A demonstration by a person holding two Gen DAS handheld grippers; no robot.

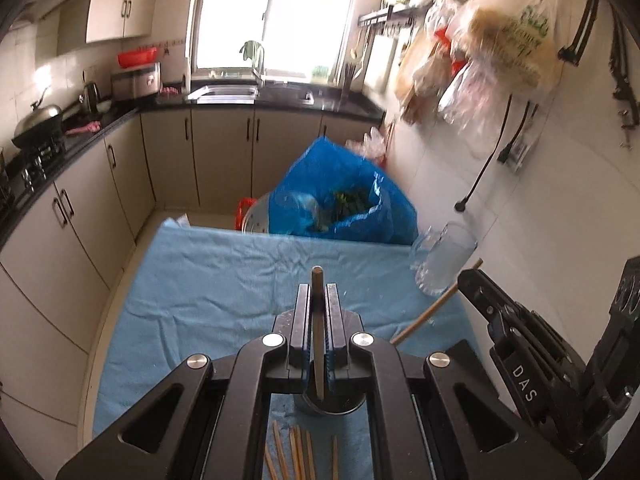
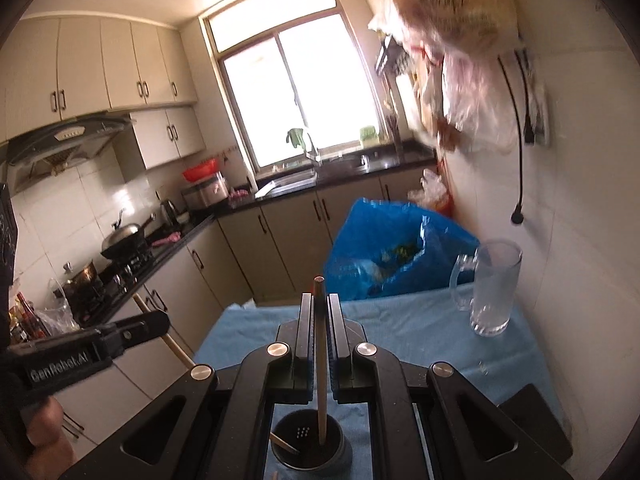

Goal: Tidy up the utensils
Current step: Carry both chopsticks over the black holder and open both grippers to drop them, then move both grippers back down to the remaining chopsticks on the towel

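My left gripper [image 1: 318, 296] is shut on a wooden chopstick [image 1: 317, 320] held upright, its lower end over the dark round holder [image 1: 330, 406] on the blue cloth [image 1: 208, 280]. My right gripper [image 2: 319, 304] is shut on another chopstick [image 2: 321, 368], its lower end inside the dark holder [image 2: 307, 446], where one more chopstick [image 2: 285, 443] lies slanted. Several loose chopsticks [image 1: 294, 454] lie on the cloth in front of the holder. The right gripper [image 1: 472, 280] shows at the right of the left wrist view, its chopstick slanting. The left gripper [image 2: 158, 322] shows at the left of the right wrist view.
A clear glass mug [image 1: 442, 258] stands on the cloth at the far right by the wall; it also shows in the right wrist view [image 2: 494, 290]. A blue plastic bag [image 1: 344, 192] sits beyond the table's far edge. Kitchen counters [image 1: 60, 152] run along the left and back.
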